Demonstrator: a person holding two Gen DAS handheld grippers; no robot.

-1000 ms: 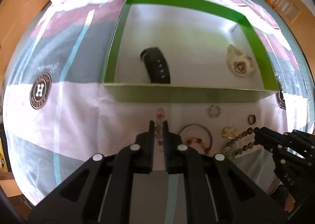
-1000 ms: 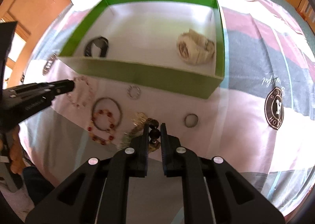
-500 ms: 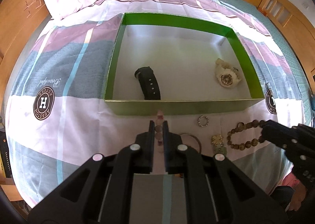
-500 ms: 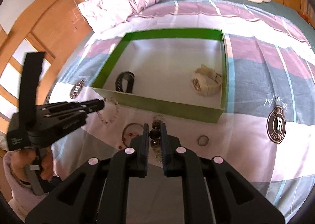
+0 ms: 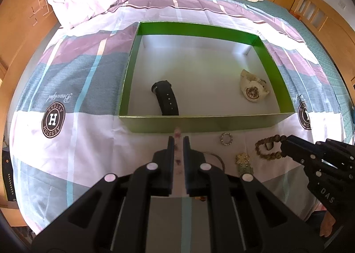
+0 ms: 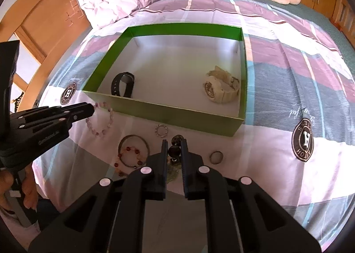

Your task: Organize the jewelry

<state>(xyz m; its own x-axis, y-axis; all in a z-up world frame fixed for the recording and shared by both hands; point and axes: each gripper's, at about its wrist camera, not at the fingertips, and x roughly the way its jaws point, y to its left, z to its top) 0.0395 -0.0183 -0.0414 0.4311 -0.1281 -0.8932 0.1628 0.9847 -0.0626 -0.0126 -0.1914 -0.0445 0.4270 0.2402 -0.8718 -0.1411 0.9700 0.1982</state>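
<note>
Both bracelets have just come up off the checked bedsheet (image 5: 66, 88), so 2 carries toward the box are under way. At the left, the left gripper (image 5: 176, 139) is clamped on the pale pink bead bracelet (image 6: 104, 119), which hangs in front of the near wall of the green cardboard box (image 5: 199, 123). Inside lie a black strap watch (image 5: 165, 97) and, right, a cream watch (image 5: 253, 87). The right gripper (image 6: 172, 145) pinches the dark brown bead bracelet (image 5: 267, 147). Rings and other bracelets remain on the sheet.
</note>
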